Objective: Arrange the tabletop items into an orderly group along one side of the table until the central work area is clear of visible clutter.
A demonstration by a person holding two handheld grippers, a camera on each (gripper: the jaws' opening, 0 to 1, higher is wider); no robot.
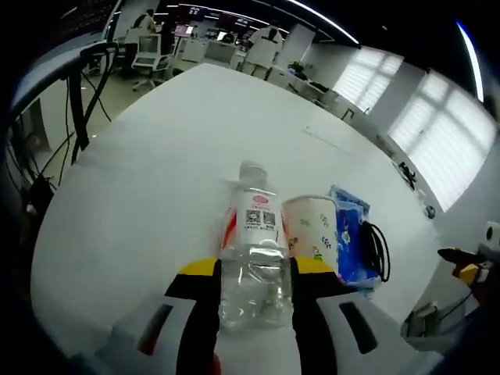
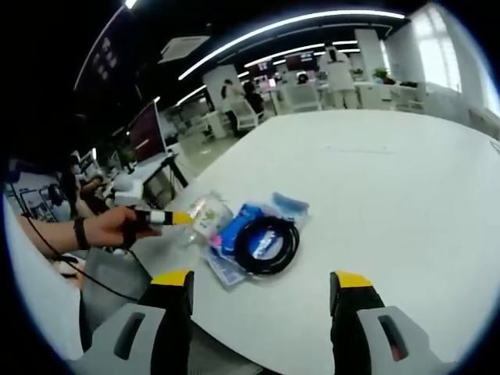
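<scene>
A clear water bottle with a red-and-white label stands between the yellow-tipped jaws of my left gripper, which is shut on its lower part. Touching its right side is a patterned paper cup. Beyond that lie a blue packet and a coiled black cable. In the right gripper view the cable coil lies on top of the blue packet, a little ahead of my right gripper, which is open with nothing between its jaws. The left gripper comes in from the left there.
The white table stretches far ahead, its near edge just below the items. A hand with a dark wristband holds the left gripper. Office chairs and desks stand beyond the far end, and windows line the right side.
</scene>
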